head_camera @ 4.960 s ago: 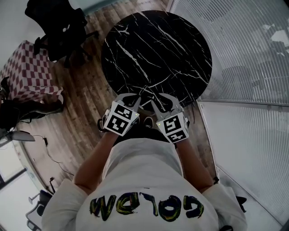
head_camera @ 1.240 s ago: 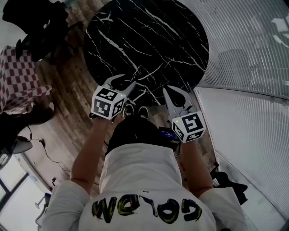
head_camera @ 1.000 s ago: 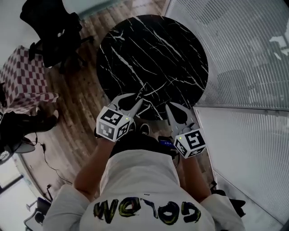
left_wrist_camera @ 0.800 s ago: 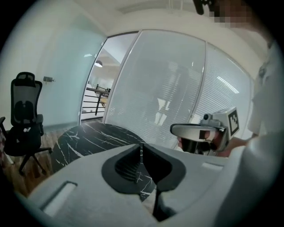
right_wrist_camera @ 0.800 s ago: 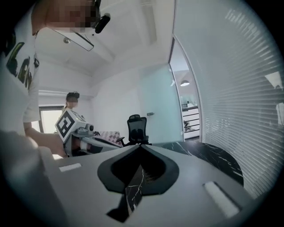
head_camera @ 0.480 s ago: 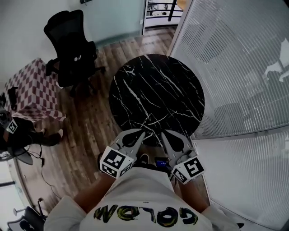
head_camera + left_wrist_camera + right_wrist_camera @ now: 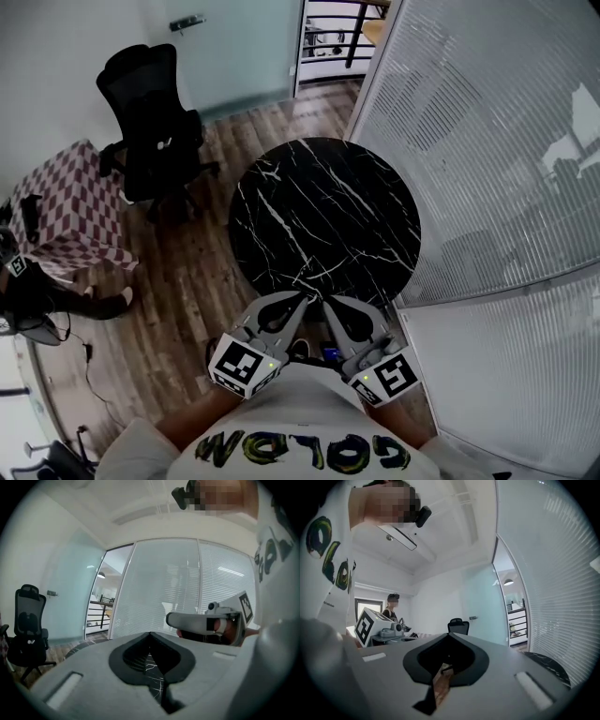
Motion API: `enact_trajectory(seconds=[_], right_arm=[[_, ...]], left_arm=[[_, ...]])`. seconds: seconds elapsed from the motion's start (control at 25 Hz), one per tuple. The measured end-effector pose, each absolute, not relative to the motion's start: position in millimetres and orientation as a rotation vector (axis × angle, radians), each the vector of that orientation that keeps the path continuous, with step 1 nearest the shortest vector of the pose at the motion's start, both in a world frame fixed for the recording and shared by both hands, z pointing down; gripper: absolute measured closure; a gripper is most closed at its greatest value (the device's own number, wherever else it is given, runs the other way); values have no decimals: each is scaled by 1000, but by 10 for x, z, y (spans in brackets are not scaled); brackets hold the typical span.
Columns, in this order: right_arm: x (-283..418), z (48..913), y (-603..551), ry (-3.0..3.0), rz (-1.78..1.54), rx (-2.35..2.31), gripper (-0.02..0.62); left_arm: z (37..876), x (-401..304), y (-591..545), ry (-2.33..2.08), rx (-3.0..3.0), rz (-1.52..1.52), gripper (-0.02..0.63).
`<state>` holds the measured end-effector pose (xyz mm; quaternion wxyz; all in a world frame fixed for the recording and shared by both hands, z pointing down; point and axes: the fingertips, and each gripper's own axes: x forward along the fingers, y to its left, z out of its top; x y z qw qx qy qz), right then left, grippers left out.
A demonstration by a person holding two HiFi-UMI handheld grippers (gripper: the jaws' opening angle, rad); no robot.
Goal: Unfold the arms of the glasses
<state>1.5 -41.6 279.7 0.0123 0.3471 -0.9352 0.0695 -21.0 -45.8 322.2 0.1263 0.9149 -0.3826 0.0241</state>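
Note:
No glasses show in any view. The round black marble table (image 7: pixel 323 211) has nothing on its top in the head view. My left gripper (image 7: pixel 302 300) and right gripper (image 7: pixel 328 305) are held up side by side by my chest, at the table's near edge. Their tips almost touch each other. Both are shut, with nothing between the jaws. In the left gripper view, the left gripper (image 7: pixel 150 634) points level at the blinds, with the right gripper (image 7: pixel 206 623) beside it. In the right gripper view, the right gripper (image 7: pixel 451 635) points level, with the left gripper's marker cube (image 7: pixel 368 625) at the left.
A black office chair (image 7: pixel 155 112) stands left of the table on the wooden floor. A checkered cloth-covered table (image 7: pixel 70 202) is further left. A glass wall with blinds (image 7: pixel 487 141) runs along the right. Another person (image 7: pixel 392 606) stands far off in the right gripper view.
Both grippers have risen from over the table's near edge and drawn together by my chest. The left jaws have gone from apart to shut. The head view now takes in more of the room.

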Motion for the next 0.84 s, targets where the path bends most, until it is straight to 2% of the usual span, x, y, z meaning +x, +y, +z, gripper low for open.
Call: enact_trajectory(seconds=[0.84], right_arm=[[9, 2869, -472, -2927, 215, 1036, 594]], left_arm=[[3310, -223, -532, -1172, 2634, 41, 603]])
